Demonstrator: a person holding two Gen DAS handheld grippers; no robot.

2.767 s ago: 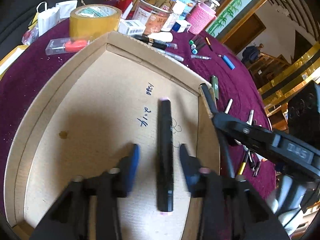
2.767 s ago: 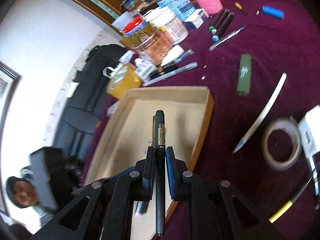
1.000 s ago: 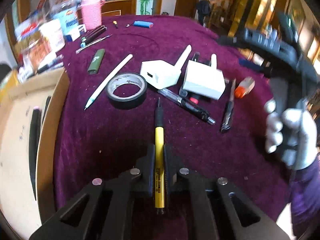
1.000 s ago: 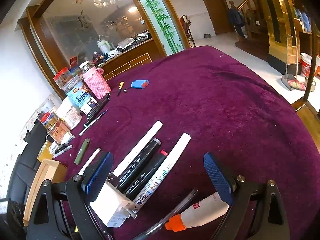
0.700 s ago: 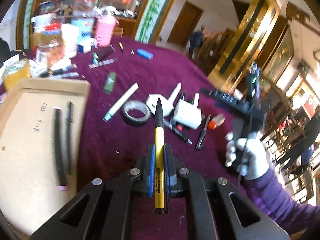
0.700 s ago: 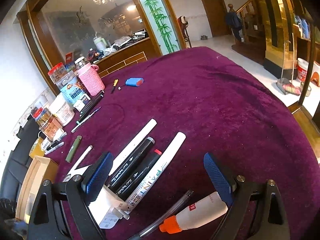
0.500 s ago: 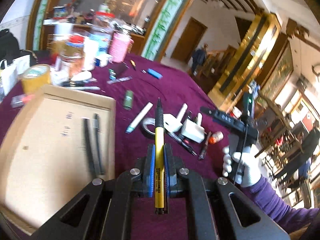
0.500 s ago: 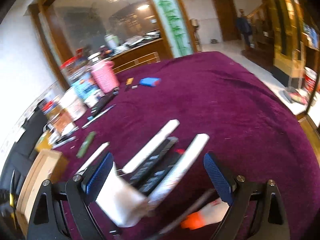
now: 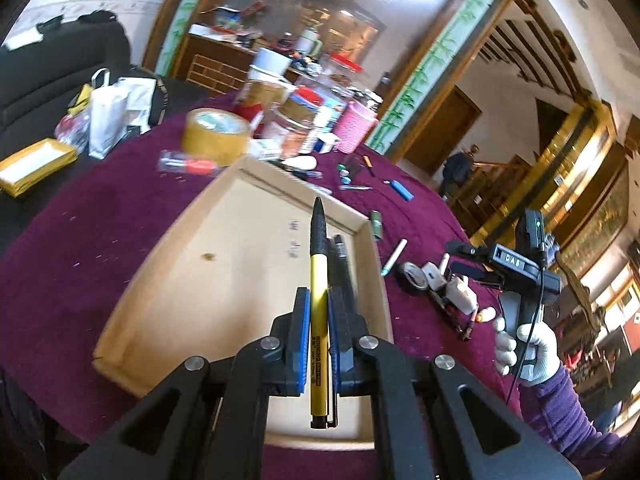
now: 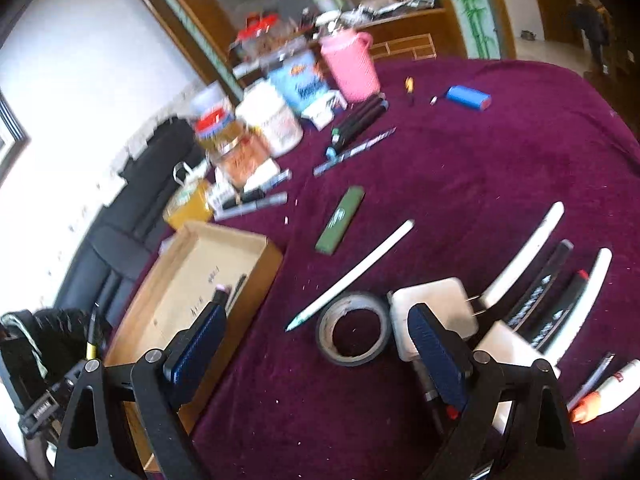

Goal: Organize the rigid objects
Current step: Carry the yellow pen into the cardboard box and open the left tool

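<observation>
The left claw [image 9: 319,336] is clamped on one yellow pen [image 9: 319,312], held above the cardboard tray [image 9: 168,280], where two dark pens [image 9: 340,256] lie side by side near its right wall. The right claw [image 10: 320,354] gapes wide with nothing between its pads, over the purple worktop [image 10: 480,184] beside one black tape roll [image 10: 354,334] and two white adapters [image 10: 434,316]. Farther out lie one green lighter [image 10: 340,220], one blue lighter [image 10: 468,98] and one slim white pen [image 10: 352,276].

Table, purple cloth [image 10: 500,168]. Cardboard tray [image 9: 168,292] below left tongs [image 9: 319,344]. Tape ring [image 10: 354,338], white adapter [image 10: 434,312] between right tongs' [image 10: 316,344] fingers. Green lighter [image 10: 340,220], white stick [image 10: 356,272] beyond.
</observation>
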